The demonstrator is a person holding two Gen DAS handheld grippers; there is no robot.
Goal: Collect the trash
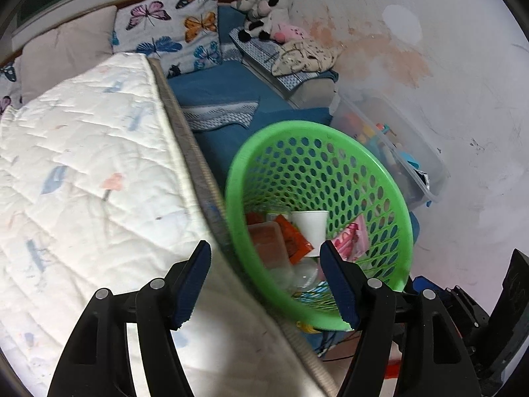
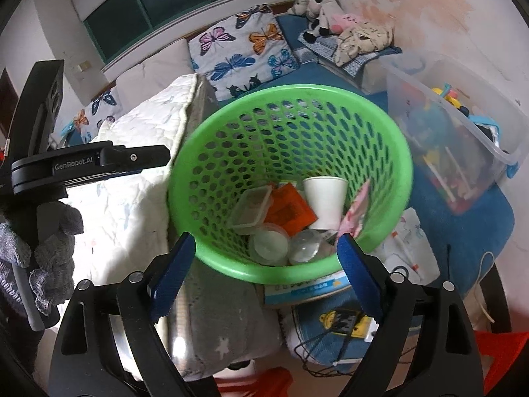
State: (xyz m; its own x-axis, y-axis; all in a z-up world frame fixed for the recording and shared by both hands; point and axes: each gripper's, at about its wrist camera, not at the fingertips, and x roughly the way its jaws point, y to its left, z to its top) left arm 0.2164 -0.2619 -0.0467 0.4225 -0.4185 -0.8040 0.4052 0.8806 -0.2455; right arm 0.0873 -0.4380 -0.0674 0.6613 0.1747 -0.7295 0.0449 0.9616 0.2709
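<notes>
A green perforated basket stands on the blue bed, also in the left wrist view. Inside lie a white paper cup, an orange wrapper, a clear plastic box, a pink wrapper, a round lid and a clear dome. The cup and orange wrapper show in the left wrist view too. My right gripper is open and empty just above the basket's near rim. My left gripper is open and empty over the basket's left edge.
A folded white quilt lies left of the basket. Butterfly pillows and plush toys sit at the bed's head. A clear storage bin of toys stands right. A blue and white packet lies under the basket's near side.
</notes>
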